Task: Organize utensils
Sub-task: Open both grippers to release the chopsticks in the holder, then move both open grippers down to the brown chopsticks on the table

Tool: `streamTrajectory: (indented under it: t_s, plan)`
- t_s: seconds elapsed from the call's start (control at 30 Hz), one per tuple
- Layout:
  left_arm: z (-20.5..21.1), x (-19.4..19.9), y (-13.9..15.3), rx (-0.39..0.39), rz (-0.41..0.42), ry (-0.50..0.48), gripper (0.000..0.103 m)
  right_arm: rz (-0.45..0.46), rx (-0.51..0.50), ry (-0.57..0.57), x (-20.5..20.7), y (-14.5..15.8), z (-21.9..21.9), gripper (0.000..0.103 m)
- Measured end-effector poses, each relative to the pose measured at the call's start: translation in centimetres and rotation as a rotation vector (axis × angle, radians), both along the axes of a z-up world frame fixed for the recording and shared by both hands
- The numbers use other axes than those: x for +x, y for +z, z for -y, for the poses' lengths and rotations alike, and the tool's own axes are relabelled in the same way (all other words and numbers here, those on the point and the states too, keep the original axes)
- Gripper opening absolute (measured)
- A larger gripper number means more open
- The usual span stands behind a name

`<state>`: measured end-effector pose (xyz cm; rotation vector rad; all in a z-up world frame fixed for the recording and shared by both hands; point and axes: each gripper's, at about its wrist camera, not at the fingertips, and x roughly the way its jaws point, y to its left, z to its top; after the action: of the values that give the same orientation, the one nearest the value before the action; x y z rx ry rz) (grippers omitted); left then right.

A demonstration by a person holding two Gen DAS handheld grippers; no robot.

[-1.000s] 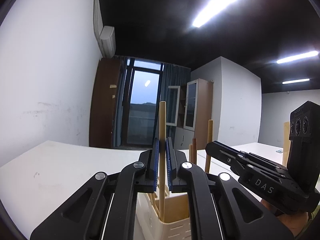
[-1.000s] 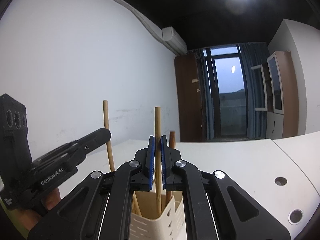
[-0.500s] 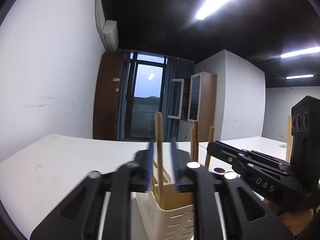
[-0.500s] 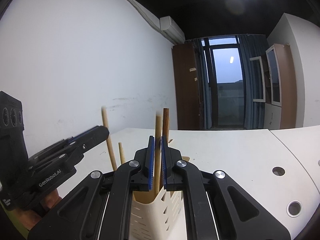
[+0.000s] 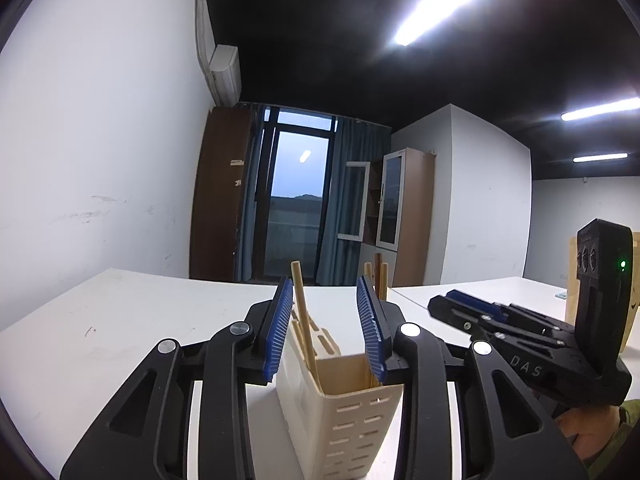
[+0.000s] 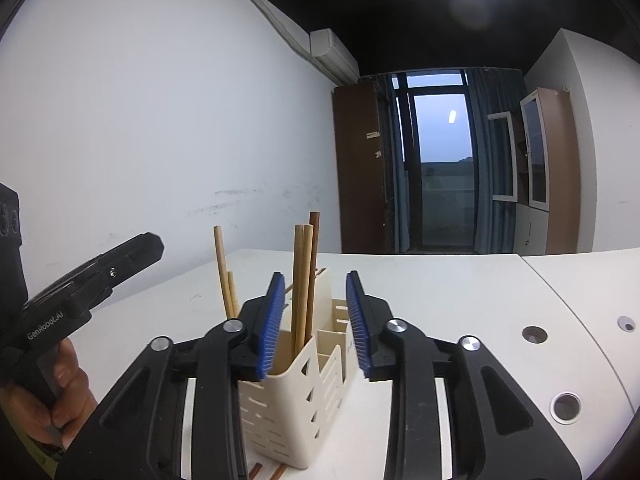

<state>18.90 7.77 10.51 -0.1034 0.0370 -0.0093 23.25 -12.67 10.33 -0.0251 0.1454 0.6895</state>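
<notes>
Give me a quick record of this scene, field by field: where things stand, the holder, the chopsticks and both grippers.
surface: white table
holder: cream slotted utensil holder, upright, with compartments
contents: wooden chopsticks standing in the holder, one darker brown
loose items: chopstick ends lying on the table at the holder's foot
left gripper: jaws opening, one chopstick between them, pads not pressing it
right gripper: jaws opening, chopsticks between them, not gripped

My left gripper (image 5: 326, 322) and right gripper (image 6: 314, 320), a second ago each clamped on an upright chopstick, are now opening. The freed chopsticks (image 6: 302, 280) have dropped lower into the holder (image 6: 296, 400).
</notes>
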Motion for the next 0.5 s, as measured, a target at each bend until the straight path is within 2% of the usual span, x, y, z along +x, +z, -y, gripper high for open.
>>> streamTrajectory:
  t_s: [0.1,0.2,0.37,0.5]
  plan:
    - [0.3,-0.5,0.0,0.012,-0.043,0.030,0.033,-0.007,-0.012,-0.009,-0.7,-0.1,0.5,0.035]
    - [1.0,-0.2,0.2,0.004,-0.132,0.044,0.033,-0.035,-0.032,-0.019,-1.5,-0.6,0.6,0.042]
    - [1.9,-1.1,0.0,0.036,-0.170,0.039,0.033,-0.083,-0.062,-0.035,-2.6,-2.0,0.8,0.042]
    - [2.0,-1.3,-0.8,0.027,-0.224,0.046,0.035,-0.124,-0.078,-0.041,-3.1,-2.4,0.8,0.046]
